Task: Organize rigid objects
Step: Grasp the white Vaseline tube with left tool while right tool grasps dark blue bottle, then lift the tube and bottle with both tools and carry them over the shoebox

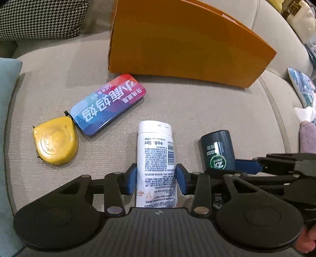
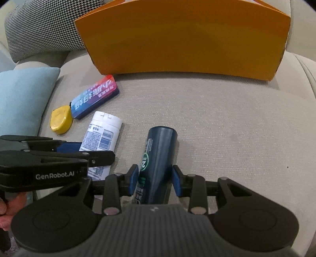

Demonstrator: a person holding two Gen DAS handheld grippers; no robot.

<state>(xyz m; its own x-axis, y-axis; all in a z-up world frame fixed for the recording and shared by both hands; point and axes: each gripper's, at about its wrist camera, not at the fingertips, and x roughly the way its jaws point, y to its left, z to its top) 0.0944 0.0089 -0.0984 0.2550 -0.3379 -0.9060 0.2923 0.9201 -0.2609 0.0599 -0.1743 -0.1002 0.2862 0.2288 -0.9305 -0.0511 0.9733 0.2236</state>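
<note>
A white bottle (image 1: 155, 158) lies on the beige sofa cushion between the blue pads of my left gripper (image 1: 156, 179), which is shut on it. A dark blue tube (image 2: 158, 164) lies between the pads of my right gripper (image 2: 155, 180), which is shut on it. The tube also shows in the left wrist view (image 1: 217, 150), and the white bottle in the right wrist view (image 2: 102, 134). A blue and red tin (image 1: 108, 104) and a yellow tape measure (image 1: 56, 140) lie to the left. An orange box (image 1: 183, 43) stands behind them.
A houndstooth cushion (image 1: 39, 17) sits at the back left and a light blue cushion (image 2: 21, 98) at the left. Printed items (image 1: 302, 87) and a purple cloth (image 1: 308, 136) lie at the right edge of the sofa.
</note>
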